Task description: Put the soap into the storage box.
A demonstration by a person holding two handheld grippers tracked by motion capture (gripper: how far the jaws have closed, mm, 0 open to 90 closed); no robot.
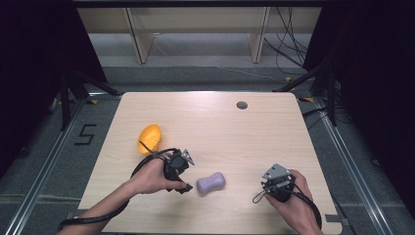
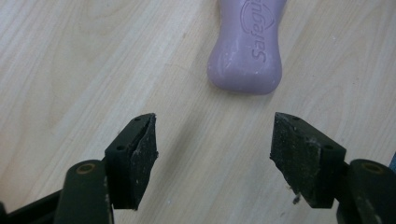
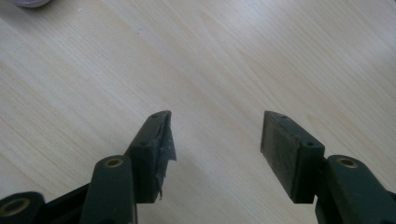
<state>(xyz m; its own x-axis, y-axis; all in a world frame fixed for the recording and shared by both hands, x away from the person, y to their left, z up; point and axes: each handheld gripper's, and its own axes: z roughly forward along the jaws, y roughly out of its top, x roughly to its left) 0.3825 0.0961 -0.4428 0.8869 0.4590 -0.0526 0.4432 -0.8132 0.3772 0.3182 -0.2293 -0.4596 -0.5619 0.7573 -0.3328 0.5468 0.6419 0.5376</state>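
1. High view: a purple soap bar (image 1: 211, 183) lies on the light wooden table (image 1: 244, 132), in the near half of it. The left gripper (image 1: 182, 182) is just beside the soap, on its left side, held by the person's left hand (image 1: 151, 177). The right gripper (image 1: 277, 182) is well apart from the soap, on its right side, in the right hand (image 1: 293, 198). An orange rounded object (image 1: 149, 138) lies behind the soap and to its left, near the left gripper.
2. Left gripper view: the left gripper (image 2: 214, 140) has its jaws wide apart and they hold nothing. The soap bar (image 2: 247, 46) lies just ahead of the jaws, a little toward the right one, and does not touch them. Pressed letters are on its top.
3. Right gripper view: the right gripper (image 3: 215, 135) also has its jaws wide apart, with only bare table (image 3: 261, 56) between them. A pale purple edge (image 3: 28, 2), probably the soap, is at the top left corner, well apart from the jaws.
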